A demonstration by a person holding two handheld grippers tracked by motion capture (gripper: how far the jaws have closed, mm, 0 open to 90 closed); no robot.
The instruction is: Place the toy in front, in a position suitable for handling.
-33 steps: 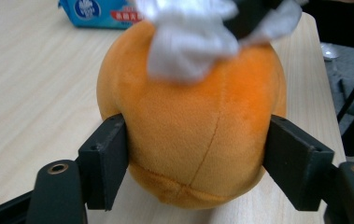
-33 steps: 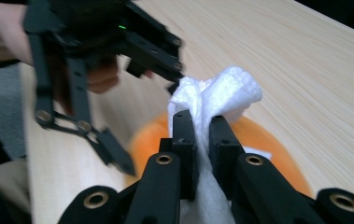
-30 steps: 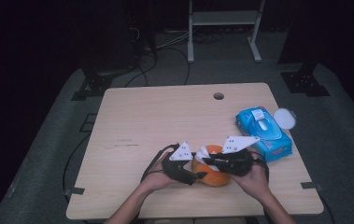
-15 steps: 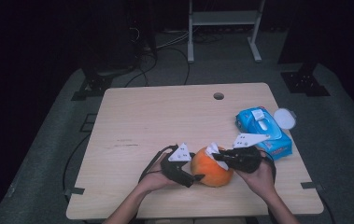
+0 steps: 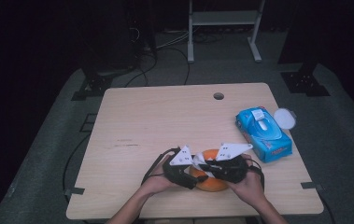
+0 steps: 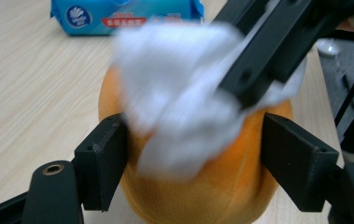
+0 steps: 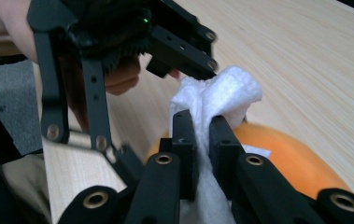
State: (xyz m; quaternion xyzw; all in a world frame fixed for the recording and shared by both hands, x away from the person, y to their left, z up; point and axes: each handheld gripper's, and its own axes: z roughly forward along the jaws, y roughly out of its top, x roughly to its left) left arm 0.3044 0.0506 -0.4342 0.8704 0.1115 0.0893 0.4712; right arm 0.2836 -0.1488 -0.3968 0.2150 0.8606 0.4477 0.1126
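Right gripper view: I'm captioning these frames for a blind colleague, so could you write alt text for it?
The right gripper pinches a crumpled white wipe between its two black jaws, just above an orange ball on a light wooden table. The left gripper, held in a hand, reaches in from the upper left.

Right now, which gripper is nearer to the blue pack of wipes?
Right. The right gripper, pinching a white wipe over the orange fruit, sits just beside the blue pack of wipes. The left gripper clasps the fruit from its far side.
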